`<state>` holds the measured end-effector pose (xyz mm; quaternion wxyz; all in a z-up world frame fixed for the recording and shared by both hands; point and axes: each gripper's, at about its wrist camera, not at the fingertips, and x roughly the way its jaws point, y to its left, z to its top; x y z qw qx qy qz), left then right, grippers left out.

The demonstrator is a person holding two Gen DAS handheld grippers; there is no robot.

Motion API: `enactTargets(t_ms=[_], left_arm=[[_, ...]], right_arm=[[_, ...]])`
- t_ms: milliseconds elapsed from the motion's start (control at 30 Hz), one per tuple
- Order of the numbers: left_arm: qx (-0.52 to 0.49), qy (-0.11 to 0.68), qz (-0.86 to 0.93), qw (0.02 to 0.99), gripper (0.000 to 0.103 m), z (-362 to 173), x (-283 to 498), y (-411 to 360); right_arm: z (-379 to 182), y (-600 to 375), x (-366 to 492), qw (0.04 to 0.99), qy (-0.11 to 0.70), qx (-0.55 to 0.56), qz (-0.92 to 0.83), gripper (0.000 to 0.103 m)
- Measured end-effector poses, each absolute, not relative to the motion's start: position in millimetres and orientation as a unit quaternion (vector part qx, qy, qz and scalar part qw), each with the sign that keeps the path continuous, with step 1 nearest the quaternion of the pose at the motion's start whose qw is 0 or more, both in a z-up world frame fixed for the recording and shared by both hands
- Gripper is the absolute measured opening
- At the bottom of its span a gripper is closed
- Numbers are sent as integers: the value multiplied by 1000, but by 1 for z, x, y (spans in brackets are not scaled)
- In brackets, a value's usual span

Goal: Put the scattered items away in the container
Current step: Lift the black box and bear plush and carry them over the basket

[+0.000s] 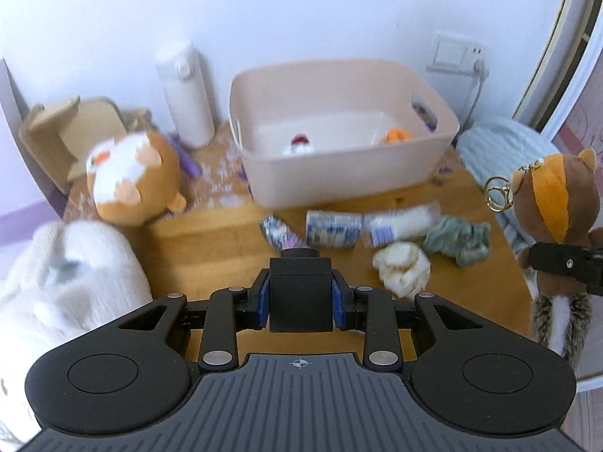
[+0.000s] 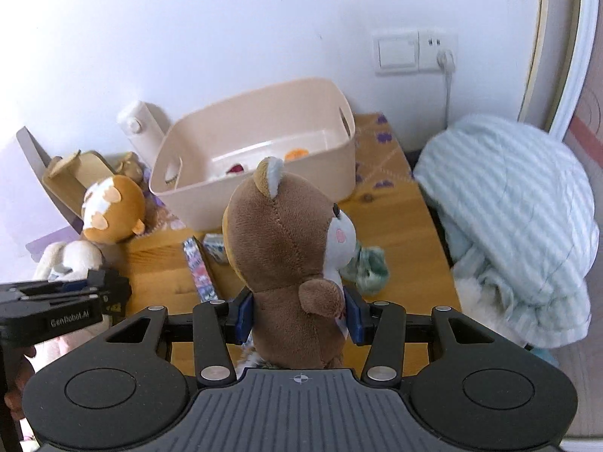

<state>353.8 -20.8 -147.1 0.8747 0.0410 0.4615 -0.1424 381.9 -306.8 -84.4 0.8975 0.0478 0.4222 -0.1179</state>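
My left tool [image 1: 300,303] is clamped on a matte black block [image 1: 300,293], square-sided with a round cap on top; its blue pads press both flat sides. My right tool [image 2: 299,318] grips a brown plush squirrel [image 2: 286,263] around the body, soft short pile, a stitched seam down the back of its head, white face turned right. In the left view the same squirrel hangs at the right edge with an orange stripe, a bristly tail and a gold keyring [image 1: 499,194].

Beyond both tools the bin [image 1: 339,173] sits on the counter [image 1: 211,237] by the wall: smooth pale-pink plastic, rounded corners, slot handles, with a small red-and-white thing and an orange thing inside.

Loose on the wood before the bin lie a patterned pack [image 1: 280,233], a blue-printed roll [image 1: 333,228], a white wrapped bundle [image 1: 403,222], a crumpled green cloth [image 1: 458,243] and a cream cloth ball [image 1: 401,269]. A round orange-and-white plush [image 1: 132,180] lies left of the bin, touching a fluffy white plush [image 1: 71,286].
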Motion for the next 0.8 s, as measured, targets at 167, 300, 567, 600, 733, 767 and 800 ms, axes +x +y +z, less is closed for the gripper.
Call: enactTargets(t_ms=[167,300,567,600,733,767,800], left_arm=[[46,440,-143,885,32,-126,365,-27],[50,424,-145,893,32,-113,378,-35],[44,418,-136,897,32,-106,416,-48],[45,418,-134,898,32,-106,422,-49],[44,420,-127,898,32,-111,447,-53],[44,420,-125,898,32,-112,453,-54],[44,420,-123,898,32,-114,459,-54]], right_arm=[[-63,-305,387,911,400,31,-101,45],[-49,-305,400,920,380,13,-93,45],[-28,-298,442,933,348,-41,-78,45],[-27,-297,448,934,345,-44,-77,45],[-26,-297,472,935,343,-49,-71,45],[-26,-297,478,935,345,-49,-69,45],[-27,-297,484,934,346,-48,-68,45]])
